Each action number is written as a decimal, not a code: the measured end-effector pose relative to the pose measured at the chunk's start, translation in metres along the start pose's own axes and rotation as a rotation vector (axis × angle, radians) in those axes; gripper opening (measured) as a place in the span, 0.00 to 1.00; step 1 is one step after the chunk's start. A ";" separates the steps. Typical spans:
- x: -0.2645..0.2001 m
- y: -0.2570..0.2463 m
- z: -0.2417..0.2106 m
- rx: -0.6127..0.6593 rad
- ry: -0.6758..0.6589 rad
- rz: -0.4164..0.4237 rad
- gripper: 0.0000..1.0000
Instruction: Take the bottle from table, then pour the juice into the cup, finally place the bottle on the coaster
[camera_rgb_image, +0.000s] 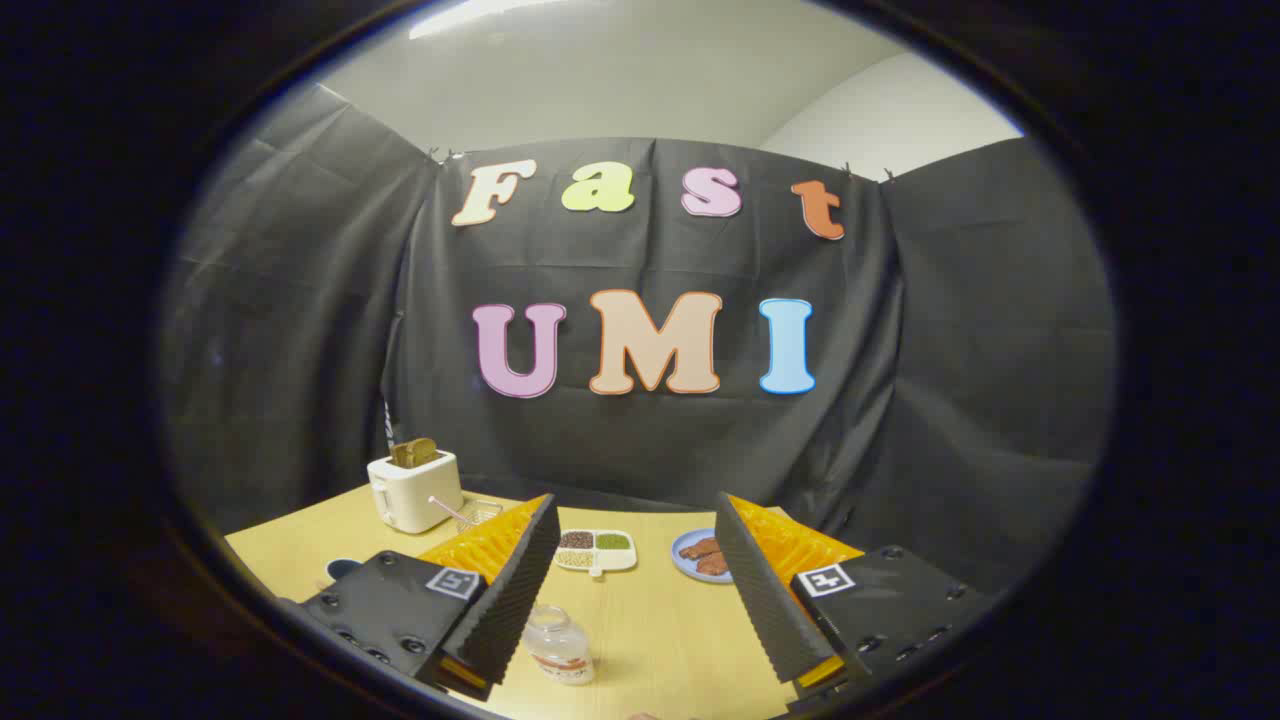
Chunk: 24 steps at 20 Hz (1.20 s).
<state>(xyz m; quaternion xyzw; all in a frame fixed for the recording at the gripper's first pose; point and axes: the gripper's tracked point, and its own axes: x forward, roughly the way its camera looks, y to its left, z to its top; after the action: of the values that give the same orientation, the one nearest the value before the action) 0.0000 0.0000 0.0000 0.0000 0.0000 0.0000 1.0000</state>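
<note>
Gripper (640, 545): fingers spread wide apart, holding nothing, raised above the table.
Bottle (560, 645): clear plastic, upright on the wooden table (660, 620), low between the fingers, close beside the left finger; touching or not, cannot tell.
Divided dish (596, 549): white, three compartments with dark, green and pale grains; beyond the fingers, mid-table.
Blue plate (700, 556): brown food pieces on it, just beside the right finger.
Toaster (413, 488): white, toast standing in the slot, far left near the cloth wall.
Dark round item (342, 568): at the table's left edge; too small to identify.
</note>
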 end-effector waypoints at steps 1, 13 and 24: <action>-0.001 -0.001 -0.001 0.003 0.000 0.000 0.98; -0.008 -0.001 -0.002 0.043 -0.013 0.020 0.98; -0.017 0.001 -0.012 0.042 -0.007 0.016 0.98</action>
<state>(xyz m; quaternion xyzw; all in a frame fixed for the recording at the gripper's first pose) -0.0171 0.0008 -0.0125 0.0209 -0.0036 0.0078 0.9997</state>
